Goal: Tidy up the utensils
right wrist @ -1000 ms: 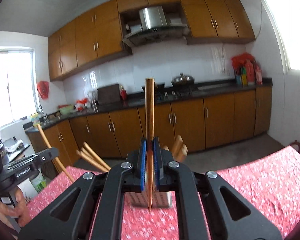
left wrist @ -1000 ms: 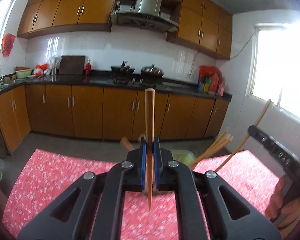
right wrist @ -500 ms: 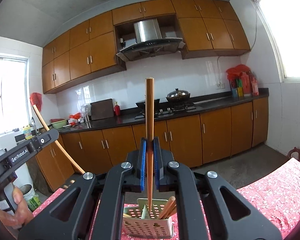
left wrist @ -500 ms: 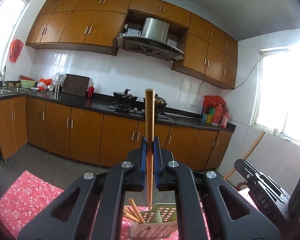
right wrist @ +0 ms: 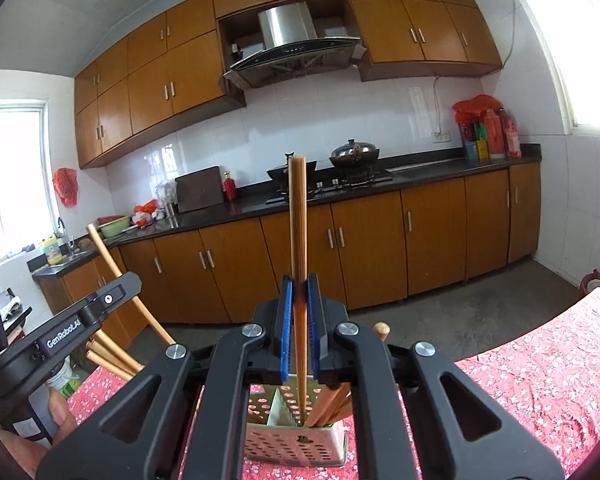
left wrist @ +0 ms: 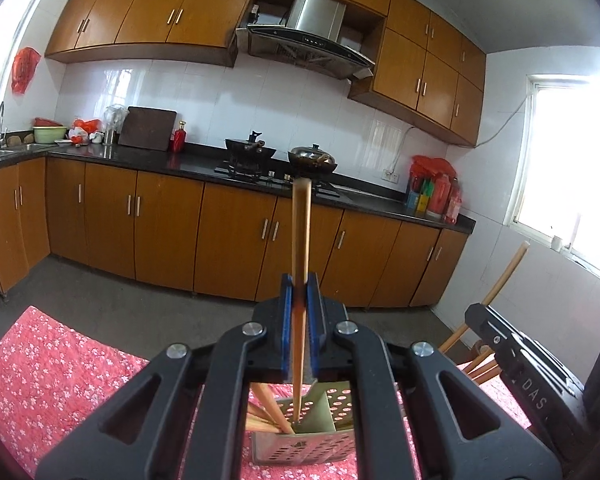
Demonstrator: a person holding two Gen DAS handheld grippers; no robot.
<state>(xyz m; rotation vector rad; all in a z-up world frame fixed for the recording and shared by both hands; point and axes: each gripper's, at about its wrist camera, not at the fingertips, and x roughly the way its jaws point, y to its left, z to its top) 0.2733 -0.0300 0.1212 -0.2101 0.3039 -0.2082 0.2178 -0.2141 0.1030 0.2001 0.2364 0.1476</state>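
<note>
my left tongs [left wrist: 300, 312] are pinching a wooden chopstick [left wrist: 301, 240] upright between the blue pads [left wrist: 286, 320], its thin tip dipping into the perforated utensil holder [left wrist: 300, 446] that stands on the counter's red flowered cloth [left wrist: 60, 380]. the tip sits just beside the holder's inner divider; more chopsticks [left wrist: 268, 412] lean in the compartment to its left. my right tongs [right wrist: 300, 312] are likewise clamped on a second chopstick [right wrist: 298, 240], held upright with its tip down in the same holder [right wrist: 296, 440], next to a bundle of sticks [right wrist: 332, 404] leaning to that view's right. in the right wrist view i see the left tool's black body [right wrist: 72, 328] at the left edge with its stick angled across it. behind everything run brown kitchen cabinets [left wrist: 160, 224], a dark worktop with two pans on the stove [left wrist: 256, 168], and a range hood [left wrist: 312, 36] above.
</note>
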